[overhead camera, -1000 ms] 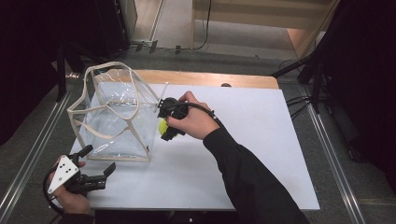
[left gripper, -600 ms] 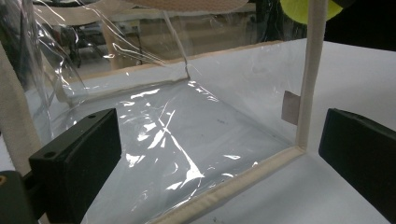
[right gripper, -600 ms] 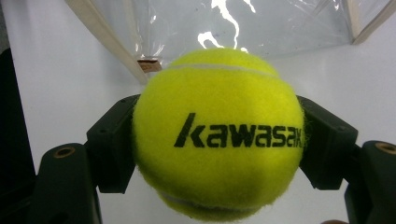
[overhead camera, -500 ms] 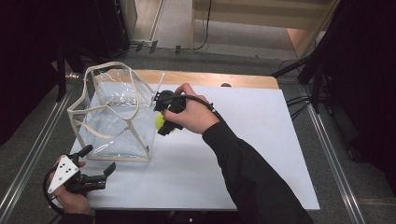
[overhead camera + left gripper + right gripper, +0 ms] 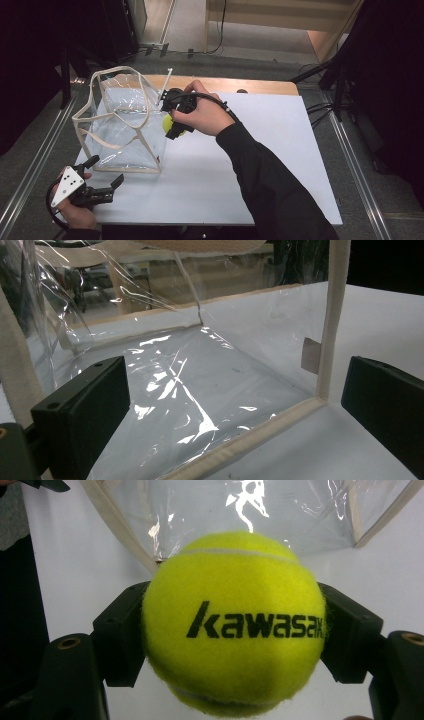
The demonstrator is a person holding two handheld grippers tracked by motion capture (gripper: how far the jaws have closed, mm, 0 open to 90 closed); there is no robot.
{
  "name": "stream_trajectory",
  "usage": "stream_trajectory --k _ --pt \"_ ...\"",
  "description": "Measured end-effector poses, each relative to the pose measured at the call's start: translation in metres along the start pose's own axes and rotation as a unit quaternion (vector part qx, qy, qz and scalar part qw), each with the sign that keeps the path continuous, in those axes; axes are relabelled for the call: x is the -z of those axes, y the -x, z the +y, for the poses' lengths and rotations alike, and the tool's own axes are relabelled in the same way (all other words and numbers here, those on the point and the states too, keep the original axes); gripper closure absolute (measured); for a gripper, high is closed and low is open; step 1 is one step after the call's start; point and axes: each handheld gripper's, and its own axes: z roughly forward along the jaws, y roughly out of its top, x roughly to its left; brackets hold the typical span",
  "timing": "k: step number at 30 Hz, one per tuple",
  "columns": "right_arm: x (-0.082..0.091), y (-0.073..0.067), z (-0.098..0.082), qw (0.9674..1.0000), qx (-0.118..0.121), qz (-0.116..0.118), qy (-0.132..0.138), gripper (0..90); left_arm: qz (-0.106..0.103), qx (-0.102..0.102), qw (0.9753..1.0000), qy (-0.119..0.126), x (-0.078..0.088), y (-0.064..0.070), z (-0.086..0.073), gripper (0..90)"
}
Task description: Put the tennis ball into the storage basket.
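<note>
The white-topped desk [image 5: 260, 165] carries a clear plastic tote bag with cream fabric trim and handles [image 5: 122, 122], standing upright near the far left corner with its mouth open upward. Through the film its floor looks bare; nothing lies inside that I can make out.

The right gripper [image 5: 175, 117] is held just beside the bag's right wall, high up near the rim, in a hand whose dark sleeve reaches in from the near edge. Its two black jaws are clamped on a yellow-green tennis ball with black "kawasaki" lettering [image 5: 232, 622], one jaw pressed into each side. In the right gripper view the lettering reads level, running straight across from jaw to jaw. From above, the ball [image 5: 170, 125] shows as a small bright patch against the bag.

The left gripper [image 5: 97, 182] sits at the near left corner of the desk, jaws spread wide and holding nothing, pointed at the bag's near bottom seam.

Compared with a second ago, the right gripper and ball have shifted toward the far edge and higher along the bag's side; the left gripper has not moved.
</note>
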Motion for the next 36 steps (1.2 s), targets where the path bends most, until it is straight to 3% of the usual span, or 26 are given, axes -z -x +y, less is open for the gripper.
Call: stream_trajectory --k 14,20,36 --pt "0.015 -0.002 0.013 1.0 0.004 -0.002 -0.006 23.4 0.001 0.002 1.0 0.0 -0.001 0.0 0.0 0.0" --pt "0.021 -0.002 0.018 0.9997 0.021 0.006 -0.007 23.4 0.0 0.002 1.0 0.001 -0.001 0.0 0.0 0.0" --pt "0.043 -0.004 0.039 0.9996 0.025 -0.012 -0.002 23.4 0.001 0.003 1.0 0.0 -0.001 0.0 0.0 0.0"
